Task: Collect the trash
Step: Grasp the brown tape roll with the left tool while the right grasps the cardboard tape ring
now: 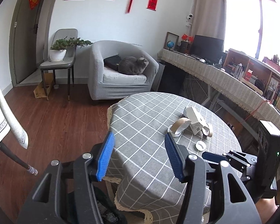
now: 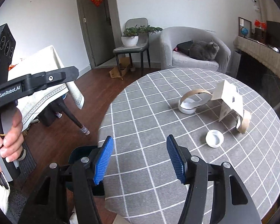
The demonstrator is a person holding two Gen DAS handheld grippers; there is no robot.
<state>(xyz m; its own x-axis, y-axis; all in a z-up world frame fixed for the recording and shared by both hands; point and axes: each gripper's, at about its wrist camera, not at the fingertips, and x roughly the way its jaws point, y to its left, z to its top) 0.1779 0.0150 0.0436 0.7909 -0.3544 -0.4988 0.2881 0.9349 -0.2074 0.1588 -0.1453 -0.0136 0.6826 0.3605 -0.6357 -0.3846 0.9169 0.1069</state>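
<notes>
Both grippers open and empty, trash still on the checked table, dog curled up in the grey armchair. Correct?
One slip: the animal in the grey armchair is a grey cat, not a dog; the right wrist view shows it. The rest holds: left gripper and right gripper are open and empty, and the trash is on the checked table.

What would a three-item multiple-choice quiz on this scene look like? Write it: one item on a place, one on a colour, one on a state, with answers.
1. Where does the grey cat lie?
A. on the armchair
B. on the wooden floor
C. on the round table

2. What colour are the pads on the right gripper?
A. red
B. blue
C. yellow

3. How does the left gripper stand?
A. shut on the white cap
B. shut on the torn box
C. open, holding nothing

Answers:
1. A: the cat is curled on the seat cushion.
2. B: both ribbed pads are blue.
3. C: its jaws are spread wide, with only tablecloth between them.
</notes>
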